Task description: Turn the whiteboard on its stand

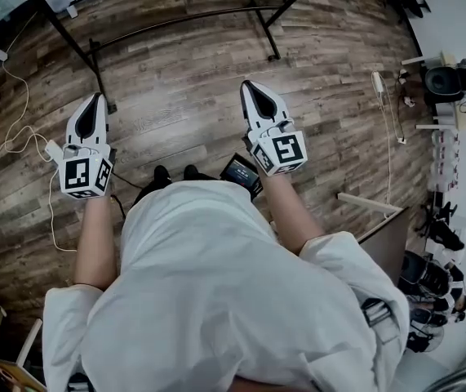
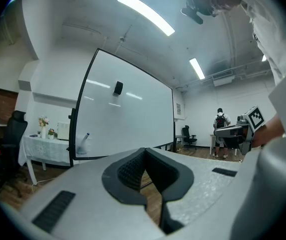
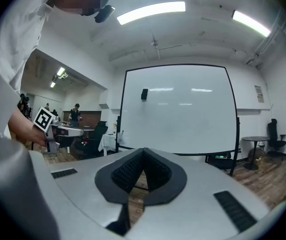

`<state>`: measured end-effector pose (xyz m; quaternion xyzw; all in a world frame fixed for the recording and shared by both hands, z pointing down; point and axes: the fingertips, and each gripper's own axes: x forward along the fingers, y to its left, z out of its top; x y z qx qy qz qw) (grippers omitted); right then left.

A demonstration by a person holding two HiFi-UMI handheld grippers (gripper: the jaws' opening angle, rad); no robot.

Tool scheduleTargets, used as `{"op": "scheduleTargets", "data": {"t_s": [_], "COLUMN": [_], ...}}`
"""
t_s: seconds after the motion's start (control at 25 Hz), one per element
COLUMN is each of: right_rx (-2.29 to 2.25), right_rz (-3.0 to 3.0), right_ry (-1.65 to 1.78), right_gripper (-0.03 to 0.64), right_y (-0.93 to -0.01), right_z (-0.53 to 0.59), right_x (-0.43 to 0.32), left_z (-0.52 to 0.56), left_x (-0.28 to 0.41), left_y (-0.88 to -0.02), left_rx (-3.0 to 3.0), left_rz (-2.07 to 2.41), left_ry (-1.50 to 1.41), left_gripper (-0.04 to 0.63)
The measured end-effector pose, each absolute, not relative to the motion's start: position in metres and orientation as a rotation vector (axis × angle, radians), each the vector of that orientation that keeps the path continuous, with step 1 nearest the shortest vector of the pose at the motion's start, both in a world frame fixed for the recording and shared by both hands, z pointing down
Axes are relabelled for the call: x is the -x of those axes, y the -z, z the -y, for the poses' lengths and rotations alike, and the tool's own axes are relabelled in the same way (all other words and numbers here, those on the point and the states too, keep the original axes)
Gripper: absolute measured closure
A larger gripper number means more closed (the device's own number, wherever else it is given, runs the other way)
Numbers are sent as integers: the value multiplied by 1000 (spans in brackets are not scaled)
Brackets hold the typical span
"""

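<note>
The whiteboard (image 2: 127, 119) stands upright in its black frame some way ahead of both grippers, and a small black block (image 2: 118, 88) clings to its face. The right gripper view shows the same whiteboard (image 3: 178, 109) nearly square-on. In the head view only the stand's black floor bars (image 1: 175, 16) show, at the top. My left gripper (image 1: 94, 106) and right gripper (image 1: 254, 90) are held level, side by side, pointing at the stand. Both are shut with nothing between the jaws. Up close, the left gripper (image 2: 144, 152) and right gripper (image 3: 143, 152) each show closed pads.
A white cable (image 1: 16, 133) loops over the wooden floor at left. A cloth-covered table (image 2: 42, 148) and a black chair (image 2: 10, 134) stand left of the board. A person (image 2: 222, 129) stands by desks far off. A round table (image 3: 255, 143) is at right. Shelves (image 1: 449, 80) line the right wall.
</note>
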<state>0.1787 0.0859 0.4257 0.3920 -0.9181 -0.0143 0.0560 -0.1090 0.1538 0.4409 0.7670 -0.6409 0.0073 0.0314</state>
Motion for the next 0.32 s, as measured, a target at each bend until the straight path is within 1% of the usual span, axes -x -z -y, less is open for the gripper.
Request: {"op": "scheduleTargets", "data": {"t_s": [0.32], "right_rx": [-1115], "right_rz": [2812], "right_ry": [53], "right_gripper": [620], "right_y": [-422], "right_z": [-82], "right_x": [-199], "left_z": [-149], "left_x": [80], "left_y": [-450], "left_rx": [-2335], "left_rz": [1962], "left_ry": [-59], "left_gripper": [589]}}
